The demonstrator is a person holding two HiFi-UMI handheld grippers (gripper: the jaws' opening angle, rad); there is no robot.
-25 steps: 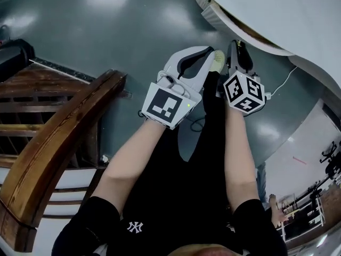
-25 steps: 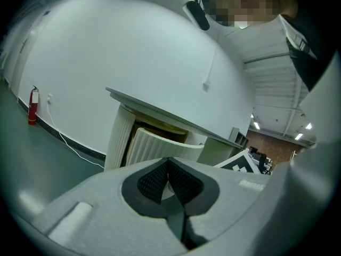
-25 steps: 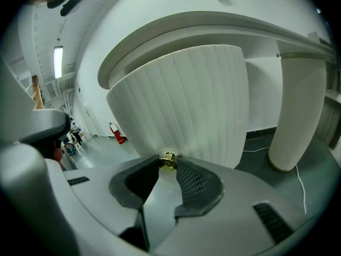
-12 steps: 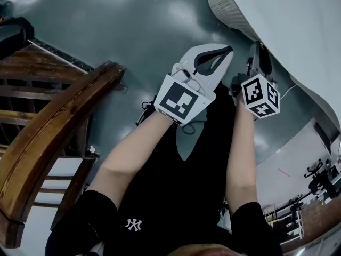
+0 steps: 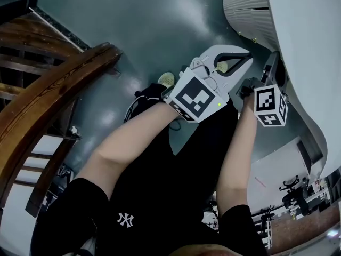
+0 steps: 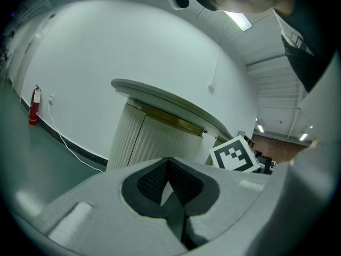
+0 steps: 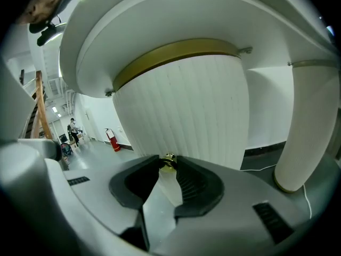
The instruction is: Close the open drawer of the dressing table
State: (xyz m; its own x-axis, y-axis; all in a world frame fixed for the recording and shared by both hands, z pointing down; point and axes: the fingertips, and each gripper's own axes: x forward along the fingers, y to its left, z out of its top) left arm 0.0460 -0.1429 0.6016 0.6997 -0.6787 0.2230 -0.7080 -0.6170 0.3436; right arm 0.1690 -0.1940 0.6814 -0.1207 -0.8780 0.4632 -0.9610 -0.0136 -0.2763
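While the right gripper [image 7: 168, 164] grips the brass knob [image 7: 169, 158] on the ribbed white drawer [image 7: 181, 111] of the dressing table [image 7: 160, 20], the left gripper [image 6: 168, 167] hangs beside it, jaws together, empty; the drawer seemingly needs pushing home.

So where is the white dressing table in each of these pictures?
Head view: the dressing table fills the upper right corner.
Left gripper view: the dressing table stands in the middle, above the jaws.
Right gripper view: it fills the middle, close up, its gold knob low at centre.
Shared landmark: its ribbed white front, visible in all three views.
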